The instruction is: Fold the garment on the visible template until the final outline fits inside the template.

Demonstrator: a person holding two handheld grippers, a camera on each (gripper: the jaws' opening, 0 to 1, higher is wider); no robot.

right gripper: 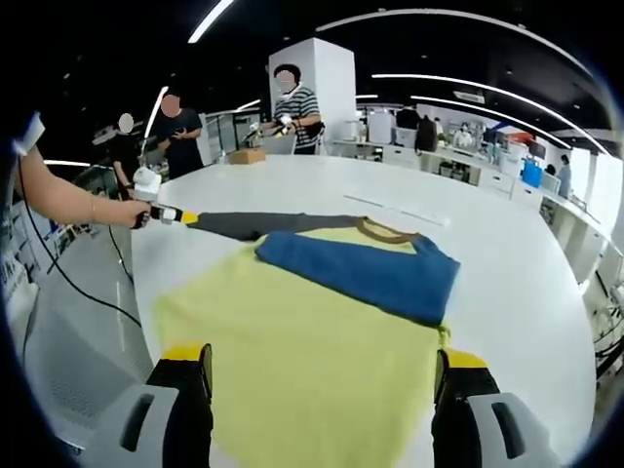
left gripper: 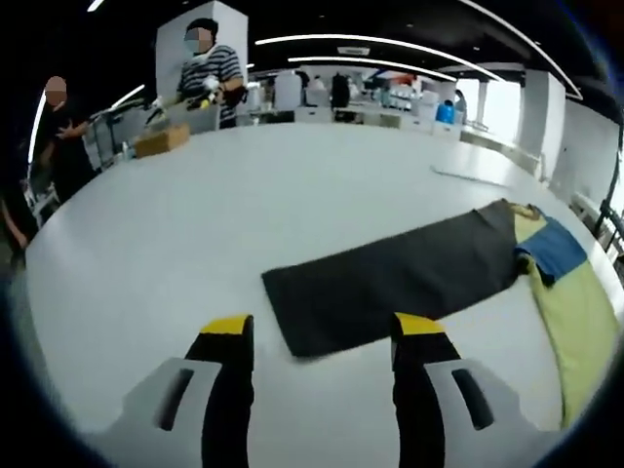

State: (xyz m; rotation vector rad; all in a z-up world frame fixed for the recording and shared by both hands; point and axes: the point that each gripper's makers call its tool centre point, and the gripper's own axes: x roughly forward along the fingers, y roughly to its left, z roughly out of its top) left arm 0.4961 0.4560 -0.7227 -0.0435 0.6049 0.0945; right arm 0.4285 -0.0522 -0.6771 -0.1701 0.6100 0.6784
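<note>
My left gripper (left gripper: 317, 341) and right gripper (right gripper: 317, 366) gape wide, empty; yellow-and-blue garment (right gripper: 312, 331) centre-frame on white table (right gripper: 507, 253), dark template (left gripper: 400, 278) jutting upper left; risk: careless fold overhangs template

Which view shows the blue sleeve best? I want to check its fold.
The right gripper view: the blue sleeve lies folded across the yellow shirt, seen whole. The left gripper view catches it small at the edge.
</note>
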